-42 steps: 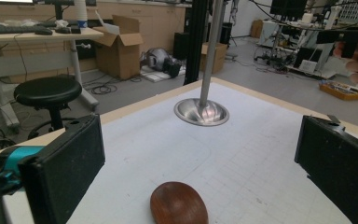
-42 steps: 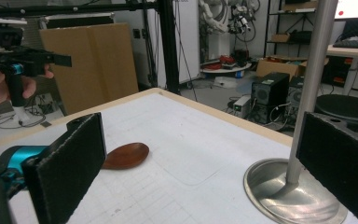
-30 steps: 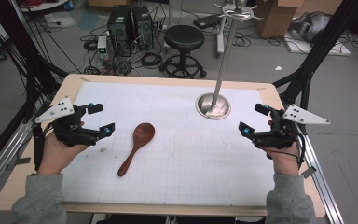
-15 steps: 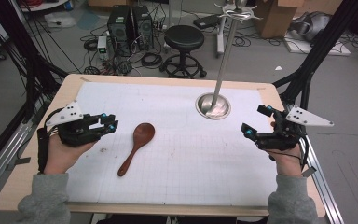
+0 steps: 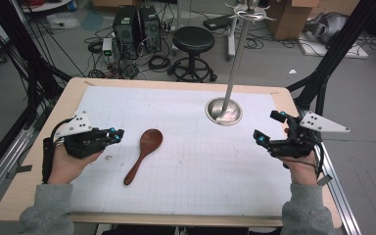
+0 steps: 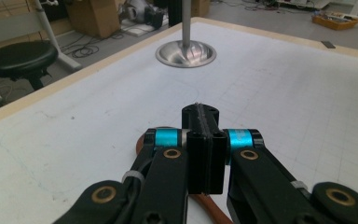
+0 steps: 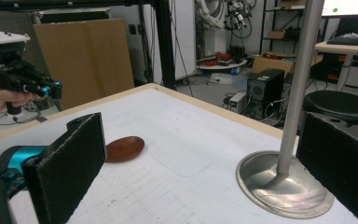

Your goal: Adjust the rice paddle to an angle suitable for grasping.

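Left tongs [image 5: 116,134] level, toward spoon [image 5: 143,154]

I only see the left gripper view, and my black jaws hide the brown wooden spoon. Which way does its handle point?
Observer: In the high view, the brown wooden spoon lies with its handle slanting toward the table's near-left.
Operator: Am I touching it?
Observer: No, the left gripper sits apart, left of the spoon's bowl.
Operator: Where's my other gripper?
Observer: The right gripper is by the table's right edge, jaws open.
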`<state>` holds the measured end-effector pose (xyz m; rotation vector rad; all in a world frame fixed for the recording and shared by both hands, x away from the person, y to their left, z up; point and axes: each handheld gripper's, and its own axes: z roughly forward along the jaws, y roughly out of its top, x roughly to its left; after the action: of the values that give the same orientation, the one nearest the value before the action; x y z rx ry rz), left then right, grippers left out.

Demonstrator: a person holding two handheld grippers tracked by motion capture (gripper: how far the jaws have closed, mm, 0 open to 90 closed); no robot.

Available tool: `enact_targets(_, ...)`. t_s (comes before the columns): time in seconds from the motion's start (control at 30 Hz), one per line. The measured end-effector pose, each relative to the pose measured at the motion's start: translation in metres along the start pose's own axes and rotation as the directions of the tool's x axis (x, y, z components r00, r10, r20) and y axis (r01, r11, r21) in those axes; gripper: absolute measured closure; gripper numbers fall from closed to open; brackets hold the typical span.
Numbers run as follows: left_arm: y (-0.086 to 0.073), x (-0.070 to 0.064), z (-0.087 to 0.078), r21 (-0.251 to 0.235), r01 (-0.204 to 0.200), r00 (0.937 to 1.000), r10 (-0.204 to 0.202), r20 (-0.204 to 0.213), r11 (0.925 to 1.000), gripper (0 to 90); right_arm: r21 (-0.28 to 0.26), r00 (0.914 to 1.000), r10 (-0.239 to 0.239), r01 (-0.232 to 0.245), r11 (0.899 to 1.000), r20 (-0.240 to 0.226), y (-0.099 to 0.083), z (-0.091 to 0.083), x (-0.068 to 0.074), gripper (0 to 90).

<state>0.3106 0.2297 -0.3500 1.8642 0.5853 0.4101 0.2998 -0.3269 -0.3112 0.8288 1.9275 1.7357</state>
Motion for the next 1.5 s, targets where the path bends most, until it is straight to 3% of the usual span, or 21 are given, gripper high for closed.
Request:
enact_targets(0.17,-0.01,0.003,0.008,0.046,0.03,0.9996,-0.03,0.0,0.9985,89.6,0.005,1.0,-0.01,0.01,1.0,0.002,0.0,0.0,0.001,0.3)
enact_targets(0.33,-0.021,0.004,0.014,0.091,0.023,0.9997,-0.024,0.008,0.9956,89.6,0.007,1.0,0.002,-0.002,1.0,-0.001,0.0,-0.001,0.0,0.3)
enact_targets(0.6,-0.041,0.006,0.025,0.15,0.015,0.9976,-0.025,0.065,0.9885,89.6,0.007,1.0,-0.002,0.002,1.0,-0.004,-0.001,-0.001,-0.001,0.3)
enact_targets(0.77,-0.05,0.008,0.029,0.184,0.031,0.995,-0.048,0.088,0.9824,89.6,0.015,1.0,-0.001,0.001,1.0,-0.007,-0.002,0.001,-0.001,0.3)
enact_targets(0.93,-0.062,0.009,0.033,0.235,0.047,0.9914,-0.074,0.108,0.9709,89.6,0.024,1.0,0.003,-0.003,1.0,-0.009,-0.002,0.002,0.0,0.3)
enact_targets(1.0,-0.063,0.009,0.034,0.252,0.044,0.9915,-0.073,0.108,0.9667,89.7,0.026,0.9999,0.003,-0.003,1.0,-0.011,-0.003,0.003,-0.001,0.3)
enact_targets(1.07,-0.065,0.003,0.04,0.29,0.011,0.9932,-0.044,0.108,0.9569,89.8,0.027,0.9999,0.004,-0.004,1.0,-0.013,-0.003,0.003,-0.001,0.3)
enact_targets(1.23,-0.067,-0.003,0.045,0.31,-0.017,0.9923,-0.022,0.122,0.9506,89.8,0.027,0.9999,0.003,-0.003,1.0,-0.014,-0.004,0.004,-0.001,0.3)
enact_targets(1.27,-0.068,-0.004,0.044,0.299,-0.011,0.9924,-0.026,0.12,0.9541,89.8,0.026,0.9999,0.005,-0.005,1.0,-0.012,-0.004,0.003,-0.001,0.3)
enact_targets(1.5,-0.073,-0.002,0.04,0.301,0.022,0.9902,-0.062,0.125,0.9534,89.7,0.023,0.9999,0.008,-0.007,1.0,-0.014,-0.004,0.002,-0.001,0.3)
